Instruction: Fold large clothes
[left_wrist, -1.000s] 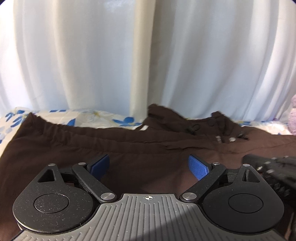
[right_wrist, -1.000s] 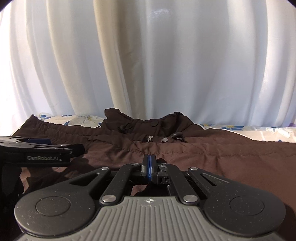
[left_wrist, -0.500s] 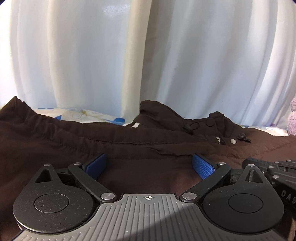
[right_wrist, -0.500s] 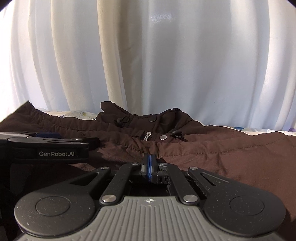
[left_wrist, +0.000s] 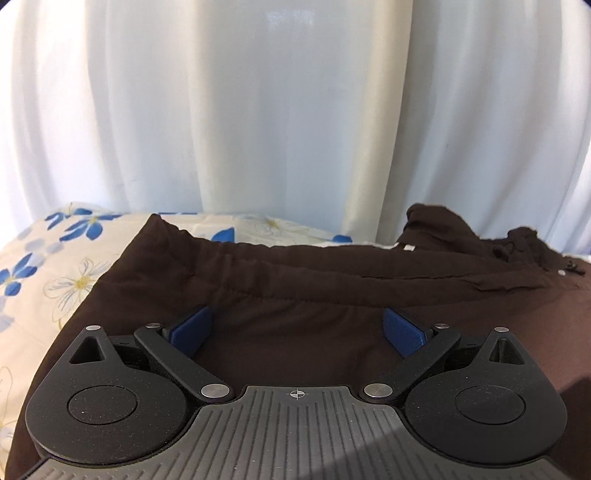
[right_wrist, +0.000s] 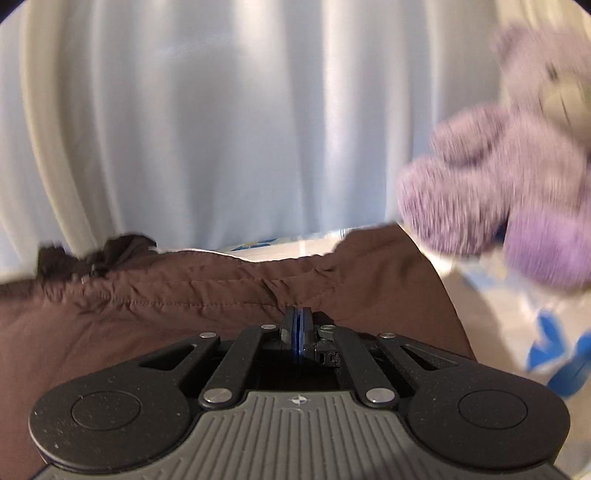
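Brown garment (left_wrist: 332, 295) spread on floral bed sheet (left_wrist: 55, 266), left tongs (left_wrist: 295, 328) wide apart above it, right tongs (right_wrist: 298, 332) pressed together, empty, purple plush toy (right_wrist: 498, 192) far right.

Dark brown garment (left_wrist: 295, 288) on cream sheet (left_wrist: 48, 266) with blue flowers; white curtain (left_wrist: 258, 110); purple plush (right_wrist: 517, 177).

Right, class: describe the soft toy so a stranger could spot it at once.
Start at the white curtain, then drop to the floral bedsheet. Beside the brown garment sits the plush toy, the only fuzzy, purple thing there.
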